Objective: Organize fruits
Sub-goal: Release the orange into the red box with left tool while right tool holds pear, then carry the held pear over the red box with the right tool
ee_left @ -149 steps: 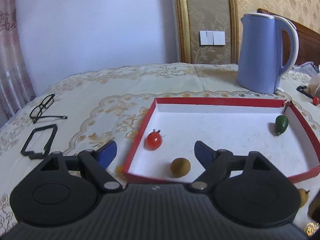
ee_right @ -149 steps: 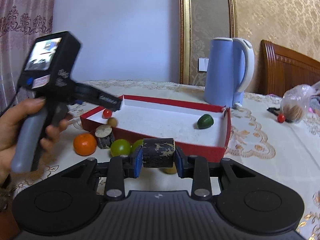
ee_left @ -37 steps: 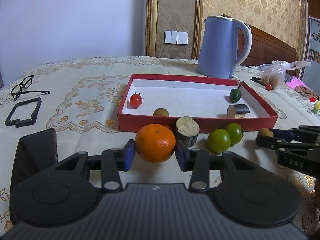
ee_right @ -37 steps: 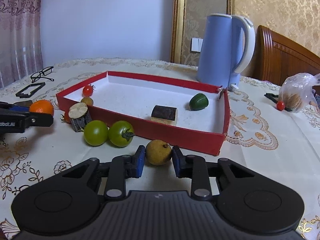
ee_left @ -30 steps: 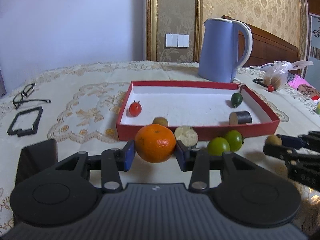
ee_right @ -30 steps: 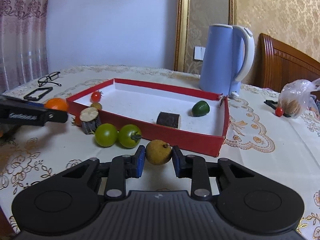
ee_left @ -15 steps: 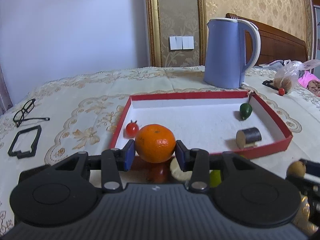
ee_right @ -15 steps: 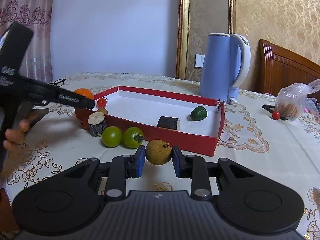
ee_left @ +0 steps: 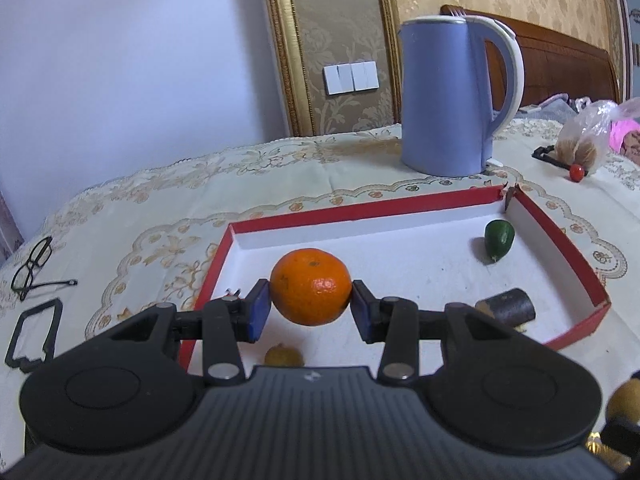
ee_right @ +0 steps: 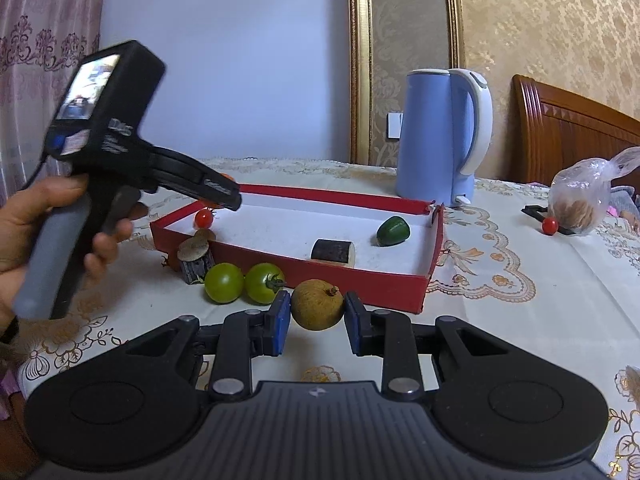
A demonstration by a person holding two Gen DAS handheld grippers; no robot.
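My left gripper (ee_left: pixel 311 309) is shut on an orange (ee_left: pixel 311 286) and holds it above the near left part of the red tray (ee_left: pixel 560 236). In the tray lie a green fruit (ee_left: pixel 499 239), a dark cut log piece (ee_left: pixel 508 306), a small brown fruit (ee_left: pixel 283 356) and a cherry tomato (ee_right: pixel 203 218). My right gripper (ee_right: pixel 314 317) is shut on a brown longan-like fruit (ee_right: pixel 317 309), held above the table in front of the tray (ee_right: pixel 360 284). The left gripper (ee_right: pixel 224 194) shows over the tray's left corner in the right wrist view.
Two green tomatoes (ee_right: pixel 224 282) (ee_right: pixel 265 282) and a log stump (ee_right: pixel 195 258) sit on the cloth before the tray. A blue kettle (ee_left: pixel 452 96) stands behind it. Glasses (ee_left: pixel 34 264) and a black frame (ee_left: pixel 34 334) lie at left. A bag (ee_right: pixel 580 196) and red tomato (ee_right: pixel 549 225) lie at right.
My left gripper has lifted the orange and carried it forward over the tray's near left part. My right gripper has risen a little with the brown fruit in it.
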